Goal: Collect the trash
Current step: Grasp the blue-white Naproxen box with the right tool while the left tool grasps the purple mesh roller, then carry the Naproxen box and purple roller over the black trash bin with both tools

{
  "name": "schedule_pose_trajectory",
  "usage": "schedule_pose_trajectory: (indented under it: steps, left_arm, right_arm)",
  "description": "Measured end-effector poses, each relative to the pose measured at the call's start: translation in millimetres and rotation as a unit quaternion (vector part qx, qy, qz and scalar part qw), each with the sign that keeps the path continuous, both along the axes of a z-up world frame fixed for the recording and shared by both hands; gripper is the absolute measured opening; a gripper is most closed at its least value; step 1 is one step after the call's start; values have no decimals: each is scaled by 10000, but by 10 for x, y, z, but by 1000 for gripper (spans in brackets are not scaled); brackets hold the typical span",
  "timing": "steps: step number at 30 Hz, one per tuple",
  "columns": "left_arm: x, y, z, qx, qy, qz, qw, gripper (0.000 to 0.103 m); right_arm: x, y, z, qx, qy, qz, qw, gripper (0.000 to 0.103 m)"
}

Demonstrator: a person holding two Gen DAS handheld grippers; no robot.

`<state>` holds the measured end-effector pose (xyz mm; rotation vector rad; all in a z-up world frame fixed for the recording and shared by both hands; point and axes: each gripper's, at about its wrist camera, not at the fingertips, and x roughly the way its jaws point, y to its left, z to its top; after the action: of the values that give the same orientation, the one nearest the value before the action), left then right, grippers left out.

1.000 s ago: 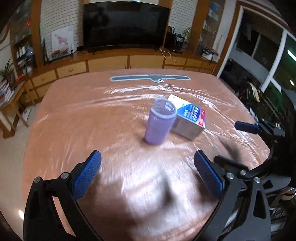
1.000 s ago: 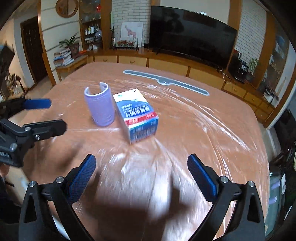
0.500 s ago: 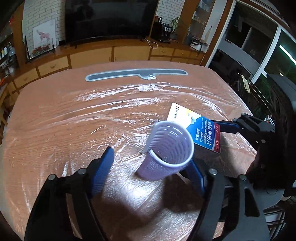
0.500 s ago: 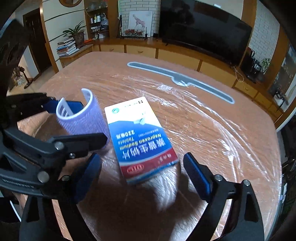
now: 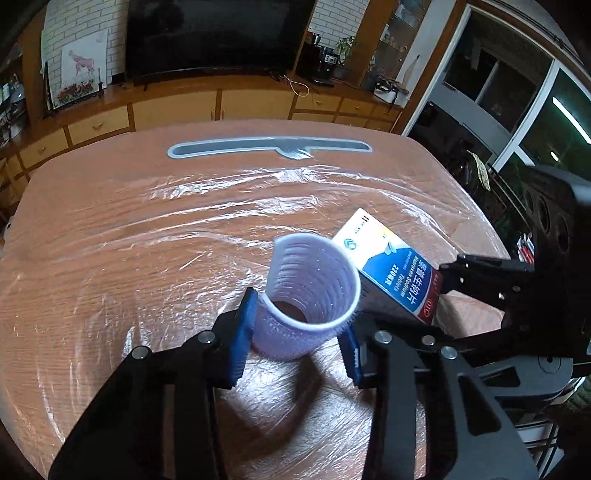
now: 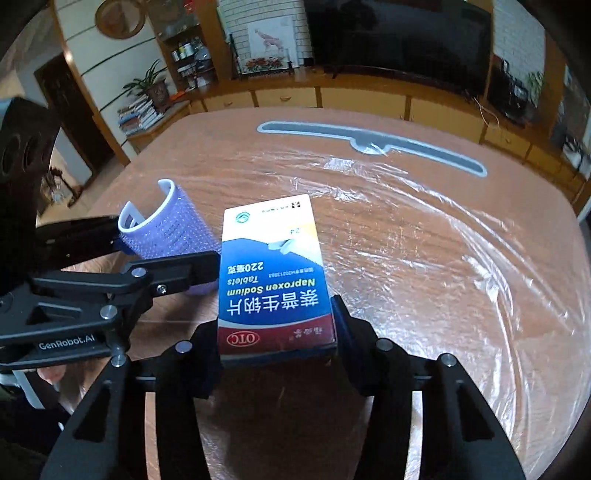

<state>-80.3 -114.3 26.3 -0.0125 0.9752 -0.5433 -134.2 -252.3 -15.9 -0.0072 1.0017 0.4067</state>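
The left gripper was closing on the upright, empty purple hair roller; the right gripper was closing on the adjacent medicine box on the table.

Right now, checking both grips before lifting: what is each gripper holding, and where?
Left gripper, closing, grips the purple roller's sides; right gripper, closing, grips the tablet box's near end.

Wooden table under clear plastic film; grey elongated tray, possibly a mat, near far edge; television behind
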Motion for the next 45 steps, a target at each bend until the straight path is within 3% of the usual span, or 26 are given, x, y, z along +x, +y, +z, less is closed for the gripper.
schedule_pose_trajectory:
  steps: [3,10,23,45]
  left_arm:
    - [3,23,-14,9,54,48,10000,42]
    - [-30,26,-9,81,-18,126,9999,41]
    - [-196,19,185,96,-296,66,9995,40]
    - [-974,100,370,-90,-331,68,9994,40]
  right_arm:
    - [-8,-42,-4,193,33,-130,9997,51]
    - [-83,48,-2,22,-125,-138,9998,48]
    - [-258,-98,251,360,-303,-329,9983,47]
    - [-1116,-352,557,538,-529,-338,9966,47]
